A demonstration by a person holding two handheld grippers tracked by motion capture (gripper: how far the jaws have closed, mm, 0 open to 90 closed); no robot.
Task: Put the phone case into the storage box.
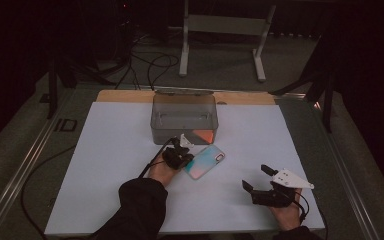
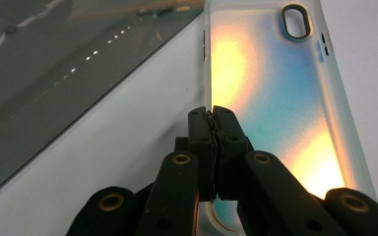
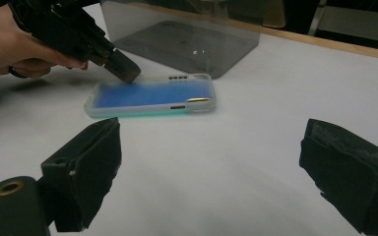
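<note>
Phone case (image 1: 205, 161), iridescent and translucent, lies flat on the white board (image 1: 105, 165) near mid-table, camera cutout toward the far right, just in front of the clear plastic box (image 1: 184, 117). Left gripper (image 2: 211, 118) sits at the case's near-left edge; its jaws are pressed together over the thin side wall of the case, so the rim looks pinched between the pads. In the right gripper view the black tips come down on the left end of the case (image 3: 150, 96), which lies level on the board. Judgement: the step in hand is lifting or shifting the case by that rim. The hold is on a narrow, flexible lip, so it would pay to raise slowly, keep the wrist level, and watch for the rim bending or sliding out; a deeper bite would be safer if it slips. Right gripper (image 1: 258, 178) rests well apart at the near right, jaws spread wide with nothing between them, held by the person's hand (image 1: 286, 212); it is free to steady the far end. The box stands close behind the case, its front wall the one thing likely to be bumped on a forward move. A cable (image 1: 40, 175) trails off the board's left edge, clear of the work.
</note>
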